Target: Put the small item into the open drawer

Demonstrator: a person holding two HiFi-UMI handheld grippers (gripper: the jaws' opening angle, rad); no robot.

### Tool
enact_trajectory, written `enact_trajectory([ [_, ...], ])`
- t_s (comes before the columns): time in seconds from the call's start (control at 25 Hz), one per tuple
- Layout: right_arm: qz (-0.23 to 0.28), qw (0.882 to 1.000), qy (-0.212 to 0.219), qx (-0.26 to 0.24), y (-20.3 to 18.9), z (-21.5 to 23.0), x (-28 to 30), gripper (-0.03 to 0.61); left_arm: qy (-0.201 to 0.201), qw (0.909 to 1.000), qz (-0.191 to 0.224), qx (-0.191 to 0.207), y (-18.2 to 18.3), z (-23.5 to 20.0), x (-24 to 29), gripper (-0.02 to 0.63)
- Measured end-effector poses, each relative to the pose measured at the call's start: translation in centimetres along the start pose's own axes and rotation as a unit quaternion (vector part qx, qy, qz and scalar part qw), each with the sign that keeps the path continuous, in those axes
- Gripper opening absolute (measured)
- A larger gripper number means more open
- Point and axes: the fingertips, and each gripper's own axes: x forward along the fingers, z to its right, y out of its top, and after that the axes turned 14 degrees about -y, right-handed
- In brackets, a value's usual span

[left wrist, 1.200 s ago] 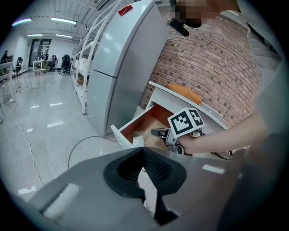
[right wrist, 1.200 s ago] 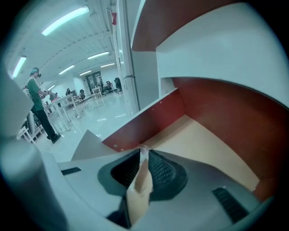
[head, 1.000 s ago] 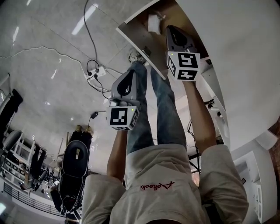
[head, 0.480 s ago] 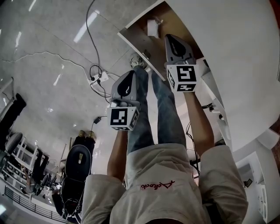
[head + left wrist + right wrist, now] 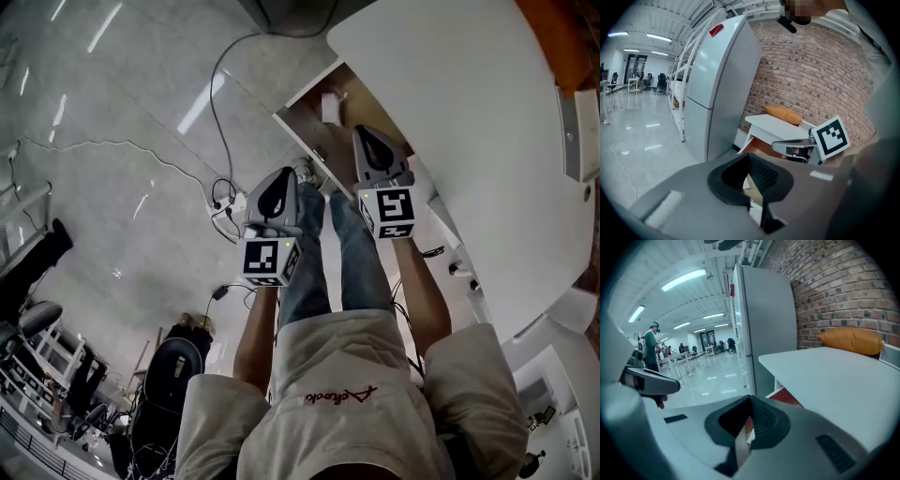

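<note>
Drawer (image 5: 311, 131) stands open under the white bench (image 5: 469, 122), with the small item (image 5: 330, 106) lying inside it. Our right claw (image 5: 366, 136) hangs at the drawer's near edge and our left claw (image 5: 281, 176) beside it over the floor (image 5: 141, 141), both pressed together, empty.

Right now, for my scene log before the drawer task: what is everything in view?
Drawer: one, brown inside, open under the table.
Small item: one, white, in the drawer.
Table: one, white, right.
Fridge: one, grey, near the brick wall.
Cushion: one, orange, table's far end.
Power strip: one, white, on the floor.
Office chair: one, black, lower left.
Left gripper: one, grey, jaws together, empty.
Right gripper: one, grey, jaws together, empty, near the drawer.
</note>
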Motion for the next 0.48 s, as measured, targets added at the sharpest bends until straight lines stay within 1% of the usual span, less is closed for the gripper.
enact_trajectory([
  [0.24, 0.024, 1.000, -0.008, 0.015, 4.3, 0.9, -3.0, 0.012, 0.003, 0.9998, 0.011, 0.015, 3.5, 1.1, -0.9, 0.008],
  [0.48, 0.053, 0.998, -0.014, 0.014, 8.8, 2.4, -5.7, 0.012, 0.008, 0.9989, 0.028, 0.036, 8.0, 2.5, -1.2, 0.008],
])
